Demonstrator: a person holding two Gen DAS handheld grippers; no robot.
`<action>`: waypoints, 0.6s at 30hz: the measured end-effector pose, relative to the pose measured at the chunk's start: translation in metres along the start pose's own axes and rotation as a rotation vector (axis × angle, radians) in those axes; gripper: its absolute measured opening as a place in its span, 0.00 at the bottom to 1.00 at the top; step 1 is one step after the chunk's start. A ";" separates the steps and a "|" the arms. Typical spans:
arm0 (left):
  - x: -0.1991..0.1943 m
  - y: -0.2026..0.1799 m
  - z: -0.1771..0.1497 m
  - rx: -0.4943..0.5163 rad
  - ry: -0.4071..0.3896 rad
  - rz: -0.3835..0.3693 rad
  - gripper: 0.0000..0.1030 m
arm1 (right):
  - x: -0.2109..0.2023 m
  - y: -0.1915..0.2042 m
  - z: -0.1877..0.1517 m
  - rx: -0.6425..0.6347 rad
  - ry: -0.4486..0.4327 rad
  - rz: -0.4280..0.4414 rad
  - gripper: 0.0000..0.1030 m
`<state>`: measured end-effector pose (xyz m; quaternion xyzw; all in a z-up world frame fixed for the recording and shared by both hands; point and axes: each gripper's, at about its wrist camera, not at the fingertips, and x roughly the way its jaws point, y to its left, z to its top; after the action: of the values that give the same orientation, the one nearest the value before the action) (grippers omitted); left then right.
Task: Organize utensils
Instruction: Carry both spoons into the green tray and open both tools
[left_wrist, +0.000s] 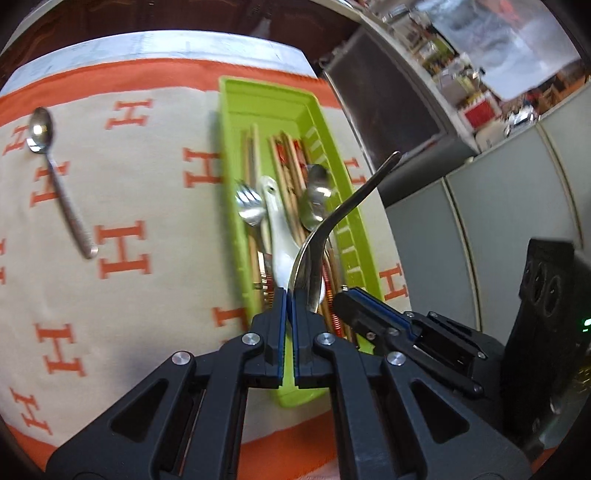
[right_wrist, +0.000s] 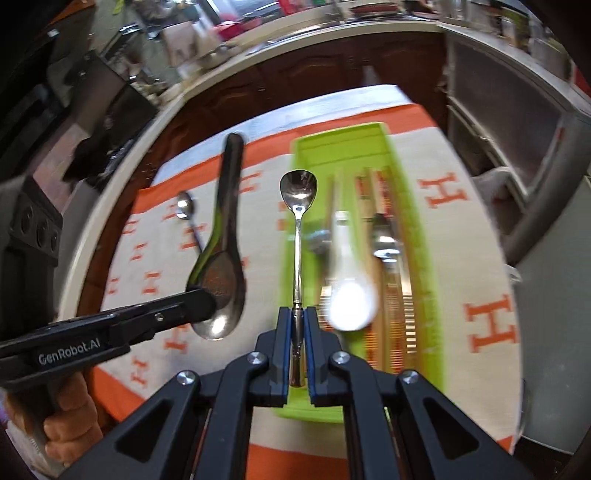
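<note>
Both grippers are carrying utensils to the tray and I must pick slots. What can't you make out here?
- Near end of the green plastic tray: left wrist view, hidden behind the left gripper.
- White ceramic spoon: right wrist view, glare and blur.
- Tray's utensil count: both views, overlapping and blurred.
- Large steel spoon: bowl hidden behind fingers.

Black tool (right_wrist: 294, 314), blue pads (right_wrist: 283, 347)
</note>
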<state>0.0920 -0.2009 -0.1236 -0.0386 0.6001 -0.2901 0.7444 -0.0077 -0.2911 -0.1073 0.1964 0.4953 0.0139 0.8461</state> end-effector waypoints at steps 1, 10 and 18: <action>0.007 -0.004 -0.002 0.007 0.014 0.019 0.00 | 0.002 -0.004 0.000 -0.001 0.002 -0.027 0.06; 0.020 -0.015 -0.015 0.081 0.052 0.086 0.11 | 0.026 -0.027 -0.002 -0.002 0.071 -0.094 0.07; -0.013 -0.021 -0.032 0.140 -0.031 0.141 0.39 | 0.021 -0.027 -0.008 -0.001 0.056 -0.107 0.07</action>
<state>0.0532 -0.2023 -0.1125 0.0514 0.5680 -0.2776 0.7731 -0.0082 -0.3091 -0.1379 0.1686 0.5287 -0.0254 0.8315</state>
